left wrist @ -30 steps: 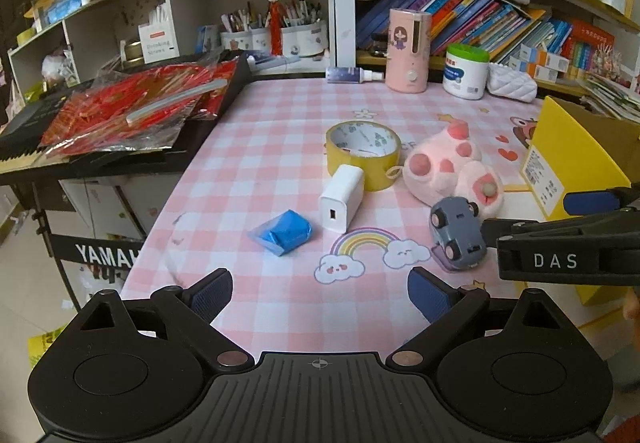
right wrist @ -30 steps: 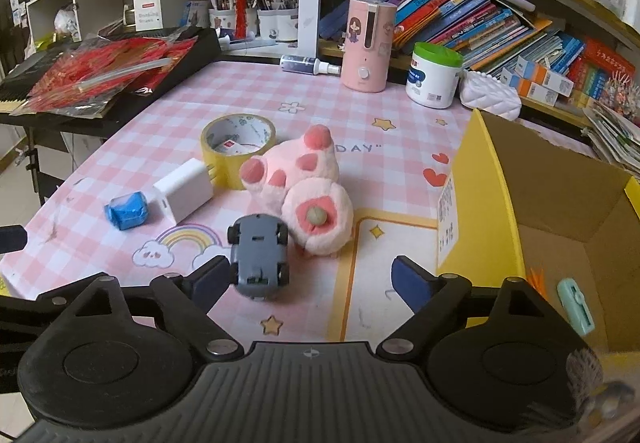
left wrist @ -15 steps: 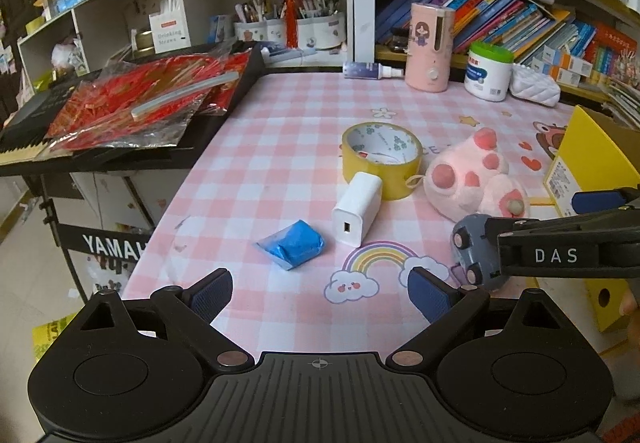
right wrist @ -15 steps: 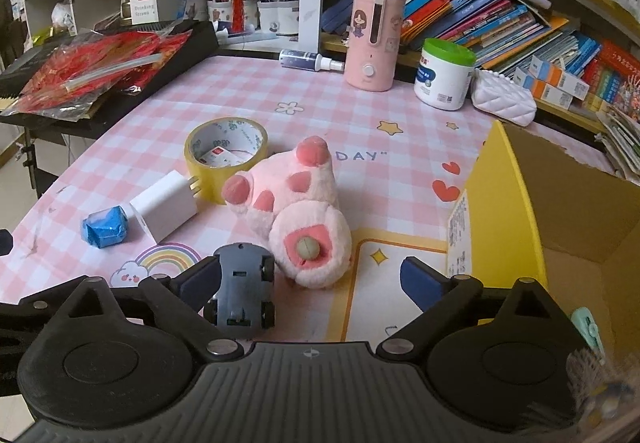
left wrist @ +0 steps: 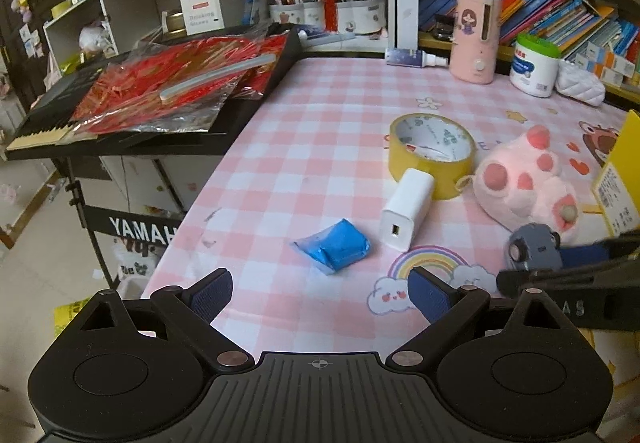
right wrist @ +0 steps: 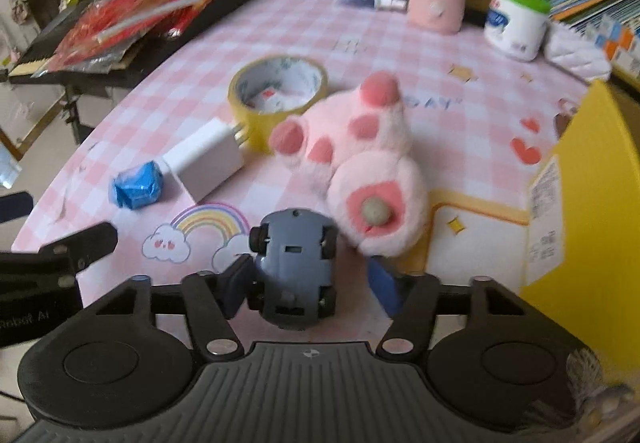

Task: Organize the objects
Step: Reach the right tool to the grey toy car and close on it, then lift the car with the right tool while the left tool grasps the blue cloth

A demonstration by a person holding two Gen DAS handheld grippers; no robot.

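Observation:
A grey toy car (right wrist: 294,263) lies upside down between the fingers of my right gripper (right wrist: 310,283); the left pad touches it and the right pad stands a little apart. The car also shows in the left wrist view (left wrist: 534,247). My left gripper (left wrist: 320,289) is open and empty, just short of a blue foil packet (left wrist: 334,245). A white charger (left wrist: 406,209), a yellow tape roll (left wrist: 432,153) and a pink plush paw (left wrist: 528,179) lie behind. The yellow box (right wrist: 588,195) stands at the right.
A black keyboard with red foil packs (left wrist: 168,91) sits at the table's left edge. A pink dispenser (left wrist: 474,35), a white jar (left wrist: 534,63) and a spray bottle (left wrist: 414,57) stand at the back before the bookshelves.
My right gripper has moved forward around the toy car and its jaws have narrowed on it. My left gripper has drifted left and slightly back.

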